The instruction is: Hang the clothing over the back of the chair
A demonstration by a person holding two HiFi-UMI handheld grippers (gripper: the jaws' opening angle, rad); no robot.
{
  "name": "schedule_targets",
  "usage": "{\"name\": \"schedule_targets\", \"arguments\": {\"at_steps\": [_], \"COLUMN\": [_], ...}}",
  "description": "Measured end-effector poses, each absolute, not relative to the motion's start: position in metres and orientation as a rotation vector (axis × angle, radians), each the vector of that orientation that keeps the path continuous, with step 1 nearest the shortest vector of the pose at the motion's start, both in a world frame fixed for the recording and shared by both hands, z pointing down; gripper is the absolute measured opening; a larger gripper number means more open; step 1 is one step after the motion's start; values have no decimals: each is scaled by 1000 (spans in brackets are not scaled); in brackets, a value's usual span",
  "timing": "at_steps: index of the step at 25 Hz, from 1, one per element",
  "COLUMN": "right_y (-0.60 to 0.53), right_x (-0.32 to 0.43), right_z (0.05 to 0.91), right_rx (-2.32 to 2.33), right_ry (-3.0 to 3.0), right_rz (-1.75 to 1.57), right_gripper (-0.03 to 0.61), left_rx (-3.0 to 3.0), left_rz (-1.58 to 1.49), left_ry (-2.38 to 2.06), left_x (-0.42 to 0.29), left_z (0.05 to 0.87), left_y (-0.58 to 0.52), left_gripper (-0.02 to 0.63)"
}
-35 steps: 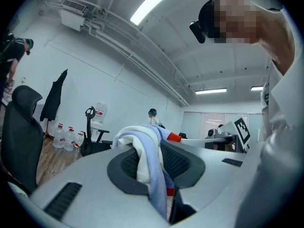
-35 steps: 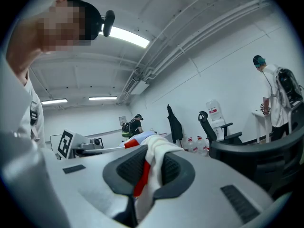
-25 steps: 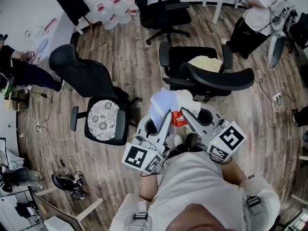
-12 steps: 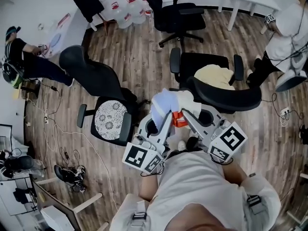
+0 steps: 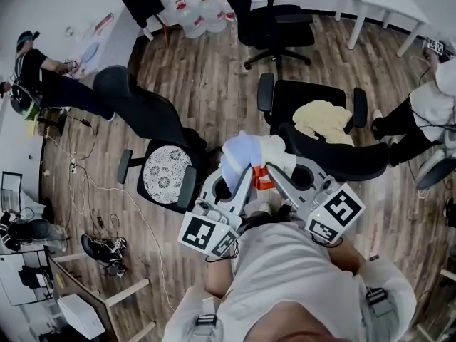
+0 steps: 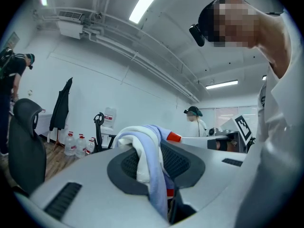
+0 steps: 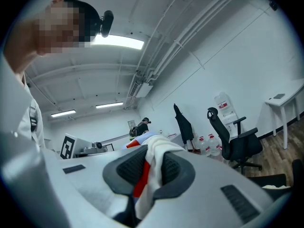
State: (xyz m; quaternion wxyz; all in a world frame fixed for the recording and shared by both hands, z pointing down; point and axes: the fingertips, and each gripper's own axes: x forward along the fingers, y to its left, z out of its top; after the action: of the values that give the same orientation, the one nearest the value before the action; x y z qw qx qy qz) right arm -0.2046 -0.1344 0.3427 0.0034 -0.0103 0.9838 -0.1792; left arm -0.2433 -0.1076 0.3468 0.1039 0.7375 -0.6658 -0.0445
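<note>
**Both grippers clamped on one garment**

The left gripper (image 5: 241, 166) and the right gripper (image 5: 271, 167) are side by side, each closed on the bunched white and pale blue clothing (image 5: 246, 152). Only the gripper views show the cloth pinched between the pads, with a red part at the right one. Only the head view shows the black chair (image 5: 342, 161) just beyond the tips, probably with its back nearest.

Water jugs (image 5: 189, 16), white table (image 5: 388, 2)
</note>
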Motion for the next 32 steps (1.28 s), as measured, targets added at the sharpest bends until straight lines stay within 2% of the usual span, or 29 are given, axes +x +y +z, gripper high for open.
{"name": "schedule_targets", "arguments": {"at_steps": [32], "right_y": [-172], "right_x": [-262], "right_z": [348], "right_rx": [-183], "right_ry": [3082], "right_rz": [-578], "right_gripper": [47], "left_rx": [2241], "left_rz": [-123], "left_ry": [-1876], "left_x": [-302], "left_z": [352], "left_y": [-147], "left_gripper": [87]}}
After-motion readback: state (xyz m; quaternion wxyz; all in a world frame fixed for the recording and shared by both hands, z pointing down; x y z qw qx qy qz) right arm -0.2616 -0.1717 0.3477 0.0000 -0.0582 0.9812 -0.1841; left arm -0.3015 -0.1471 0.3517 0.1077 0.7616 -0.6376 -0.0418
